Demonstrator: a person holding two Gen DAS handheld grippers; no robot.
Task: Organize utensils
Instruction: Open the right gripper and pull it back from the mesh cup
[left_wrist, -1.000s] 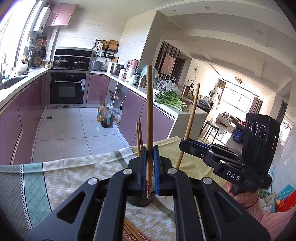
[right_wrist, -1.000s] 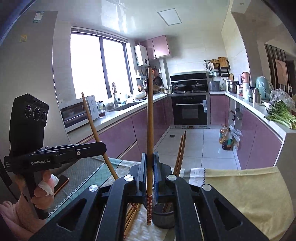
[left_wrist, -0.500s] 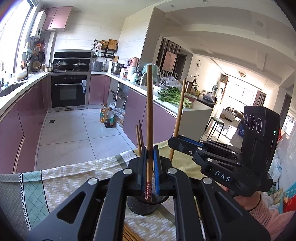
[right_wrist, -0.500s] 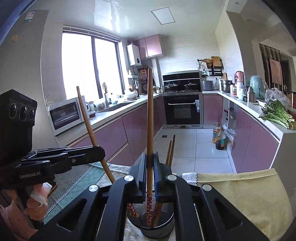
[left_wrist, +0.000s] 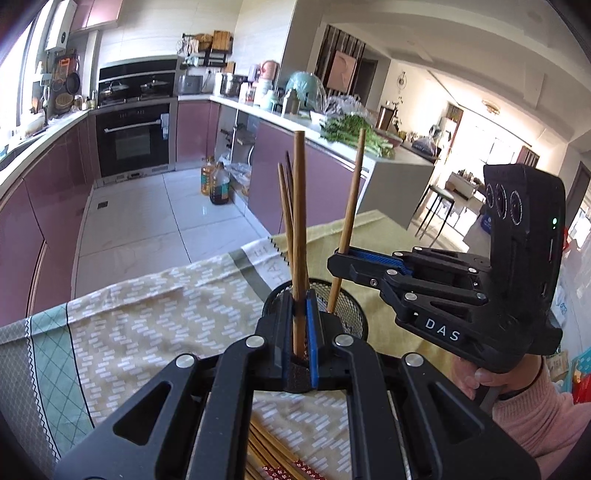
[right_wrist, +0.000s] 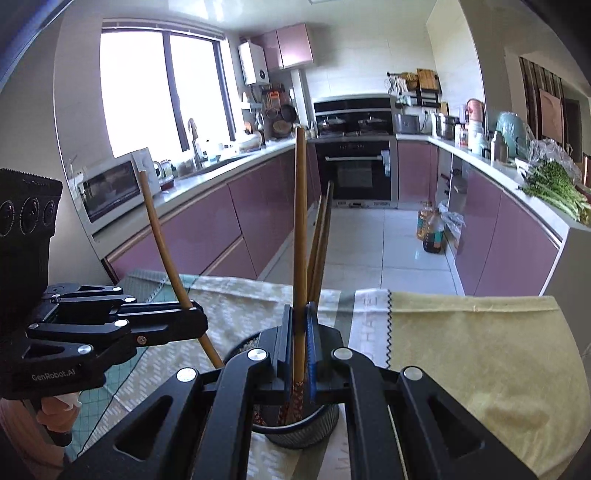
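Observation:
My left gripper (left_wrist: 300, 314) is shut on an upright wooden chopstick (left_wrist: 300, 221), its lower end inside the black mesh holder (left_wrist: 351, 314). My right gripper (right_wrist: 298, 350) is shut on another chopstick (right_wrist: 300, 240), lowered into the same holder (right_wrist: 314, 428). Two more chopsticks (right_wrist: 321, 240) stand in the holder. The right gripper also shows in the left wrist view (left_wrist: 341, 260), with its chopstick (left_wrist: 351, 192) tilted. The left gripper shows in the right wrist view (right_wrist: 195, 321).
The holder stands on a patterned tablecloth (left_wrist: 147, 325) at the table's far edge. Several loose chopsticks (left_wrist: 269, 454) lie on the cloth near me. Purple kitchen cabinets (right_wrist: 221, 221) and a tiled floor lie beyond.
Both grippers have come down toward the holder, and both held chopsticks have sunk lower, with their patterned ends now inside it.

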